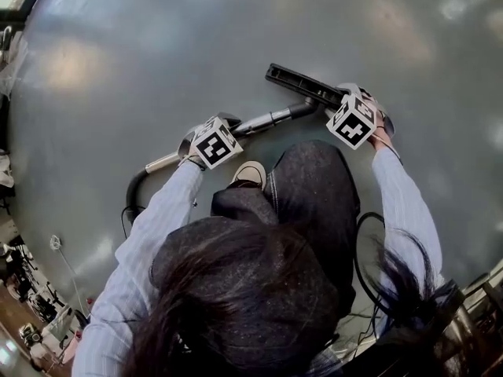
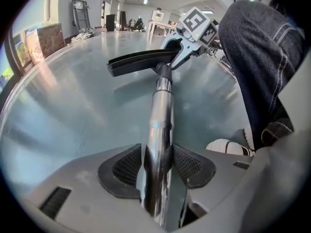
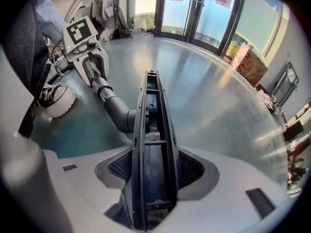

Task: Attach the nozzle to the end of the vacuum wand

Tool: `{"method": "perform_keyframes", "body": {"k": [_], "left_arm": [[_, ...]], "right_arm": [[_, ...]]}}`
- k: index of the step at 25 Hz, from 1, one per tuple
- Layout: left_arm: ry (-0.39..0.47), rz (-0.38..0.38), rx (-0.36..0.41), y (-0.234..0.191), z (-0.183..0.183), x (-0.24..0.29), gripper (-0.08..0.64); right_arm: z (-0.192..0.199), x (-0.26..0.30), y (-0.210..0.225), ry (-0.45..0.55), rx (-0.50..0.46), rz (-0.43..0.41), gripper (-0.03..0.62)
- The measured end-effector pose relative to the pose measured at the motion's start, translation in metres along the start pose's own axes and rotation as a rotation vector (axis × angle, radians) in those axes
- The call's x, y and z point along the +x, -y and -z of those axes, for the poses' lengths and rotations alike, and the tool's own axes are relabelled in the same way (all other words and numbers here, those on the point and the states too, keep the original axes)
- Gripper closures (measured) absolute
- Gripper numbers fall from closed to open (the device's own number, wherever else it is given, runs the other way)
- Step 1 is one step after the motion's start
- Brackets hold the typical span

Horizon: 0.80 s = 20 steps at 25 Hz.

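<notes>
The chrome vacuum wand [image 1: 259, 121] lies low over the grey floor, running from lower left to upper right in the head view. My left gripper [image 2: 156, 166] is shut on the wand [image 2: 160, 125], its pads pressed to both sides of the tube. The black flat nozzle [image 1: 302, 85] sits at the wand's far end, with its black elbow neck [image 3: 115, 111] meeting the tube. My right gripper [image 3: 153, 168] is shut on the nozzle [image 3: 151, 130], which stands on edge between the pads with its open underside facing the camera. Each gripper's marker cube shows in the other's view.
The person crouches over the wand, one white shoe [image 1: 250, 173] just behind it. A black hose [image 1: 135, 188] curves off the wand's left end. Cables [image 1: 363, 250] lie at the right. Cardboard boxes [image 2: 44, 39] and glass doors [image 3: 204, 13] edge the room.
</notes>
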<state>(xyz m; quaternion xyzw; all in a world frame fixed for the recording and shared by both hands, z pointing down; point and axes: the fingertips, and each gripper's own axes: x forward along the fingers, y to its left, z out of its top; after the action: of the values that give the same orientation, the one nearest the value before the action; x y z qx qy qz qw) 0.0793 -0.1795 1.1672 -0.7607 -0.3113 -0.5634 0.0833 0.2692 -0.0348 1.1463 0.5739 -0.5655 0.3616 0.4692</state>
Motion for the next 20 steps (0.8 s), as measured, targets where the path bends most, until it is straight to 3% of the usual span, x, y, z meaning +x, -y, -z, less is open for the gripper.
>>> {"method": "perform_keyframes", "body": {"k": [4,7,10,14,17,20], "left_arm": [[-0.08,-0.109,0.176,0.004,-0.005,-0.021,0.383],[-0.037,-0.2,0.239,-0.001,-0.02,-0.048,0.383],[0.115,-0.249,0.126,-0.019,-0.043,-0.084,0.385],[0.314,-0.278,-0.022,-0.045,-0.078,-0.119,0.397],[0.449,-0.328,-0.102,-0.06,-0.098,-0.138,0.534],[0.535,-0.311,-0.178,-0.064,-0.108,-0.145,0.554]], "right_arm": [[0.007,-0.029,0.001,0.038,-0.016,0.035,0.364],[0.018,-0.06,0.01,0.075,0.02,0.069,0.364],[0.016,-0.086,0.017,0.188,0.156,0.075,0.365],[-0.009,-0.117,0.028,0.437,0.413,0.057,0.365],[-0.039,-0.136,0.031,0.617,0.564,0.026,0.367],[-0.068,-0.147,0.03,0.737,0.65,-0.02,0.367]]}}
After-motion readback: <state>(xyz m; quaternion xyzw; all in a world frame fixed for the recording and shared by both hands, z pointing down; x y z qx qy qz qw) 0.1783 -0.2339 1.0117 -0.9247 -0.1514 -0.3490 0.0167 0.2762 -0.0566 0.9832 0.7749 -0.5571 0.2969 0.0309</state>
